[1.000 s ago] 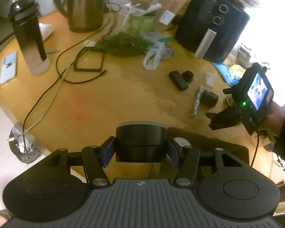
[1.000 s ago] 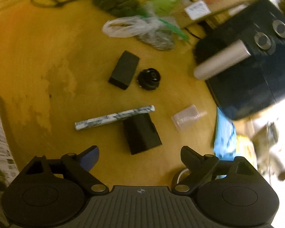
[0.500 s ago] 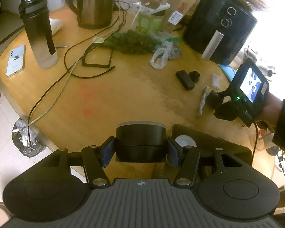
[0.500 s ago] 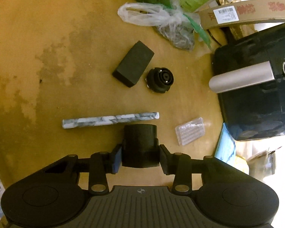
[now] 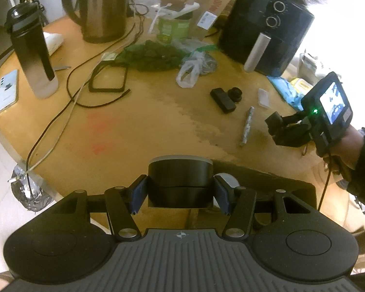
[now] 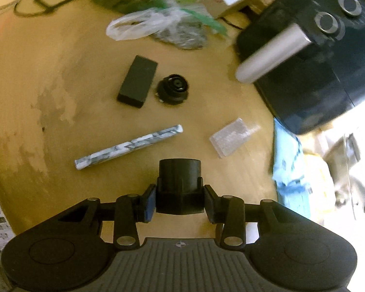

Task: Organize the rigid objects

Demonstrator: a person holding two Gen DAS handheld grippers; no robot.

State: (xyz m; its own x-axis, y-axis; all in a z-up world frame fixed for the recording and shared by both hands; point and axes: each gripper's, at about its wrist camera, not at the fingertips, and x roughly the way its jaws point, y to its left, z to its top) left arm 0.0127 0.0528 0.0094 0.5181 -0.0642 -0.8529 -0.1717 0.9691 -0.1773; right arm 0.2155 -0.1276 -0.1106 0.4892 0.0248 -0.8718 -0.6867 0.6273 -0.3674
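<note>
My left gripper (image 5: 180, 192) is shut on a squat black round container with a grey top (image 5: 180, 172), held above the table's near edge. My right gripper (image 6: 179, 199) is shut on a small black cylindrical piece (image 6: 179, 172); the left wrist view shows that right gripper (image 5: 277, 129) at the right, just off the table. On the table lie a marbled stick (image 6: 129, 147), a black rectangular block (image 6: 137, 81), a black round knob-like part (image 6: 174, 92) and a small clear plastic box (image 6: 227, 137).
A black air fryer (image 5: 267, 24) stands at the back right, a kettle (image 5: 102, 7) and a tall bottle (image 5: 32, 51) at the left. Cables (image 5: 70, 90), plastic bags (image 5: 189, 68) and a phone (image 5: 7, 90) lie around. A dark box (image 5: 267, 180) sits under my left gripper.
The right gripper went from open to shut on the black piece beside the stick, then carried it right, away from the stick. The left gripper keeps its hold.
</note>
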